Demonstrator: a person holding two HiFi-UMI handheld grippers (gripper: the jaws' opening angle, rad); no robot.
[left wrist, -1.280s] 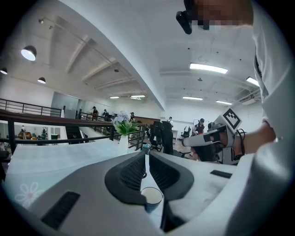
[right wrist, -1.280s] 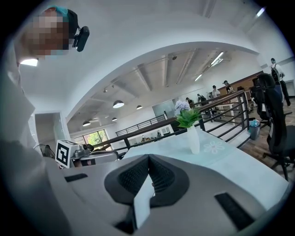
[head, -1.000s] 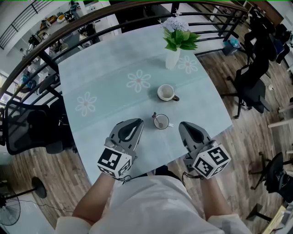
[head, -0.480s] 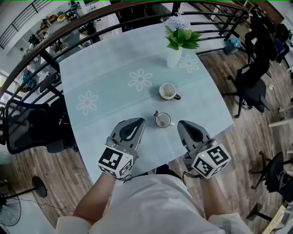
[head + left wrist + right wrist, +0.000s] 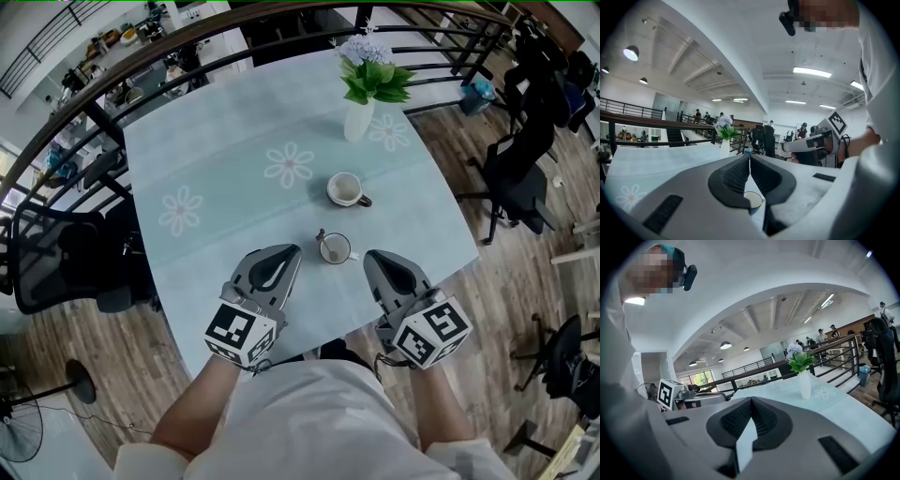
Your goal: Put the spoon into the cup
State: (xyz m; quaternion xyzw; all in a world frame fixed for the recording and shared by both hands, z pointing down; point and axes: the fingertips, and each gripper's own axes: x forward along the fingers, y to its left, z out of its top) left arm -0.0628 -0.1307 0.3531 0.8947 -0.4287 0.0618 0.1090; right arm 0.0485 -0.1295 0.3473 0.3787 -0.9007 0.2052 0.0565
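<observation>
At the lower left of the head view, the left claw is pressed fully closed with nothing in it, low over the table. Just right of it, near the centre of the frame, the small, thin, dark-looking spoon stands in the white cup. Its handle leans over the rim toward the upper left. Further right, the right claw is likewise closed and empty.

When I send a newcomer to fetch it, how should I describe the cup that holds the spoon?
Find the pale blue table with the flower vase near its far edge. Of the two white cups on it, take the nearer cup, closest to the person. Unlike the farther cup, it has a spoon sticking out.
</observation>
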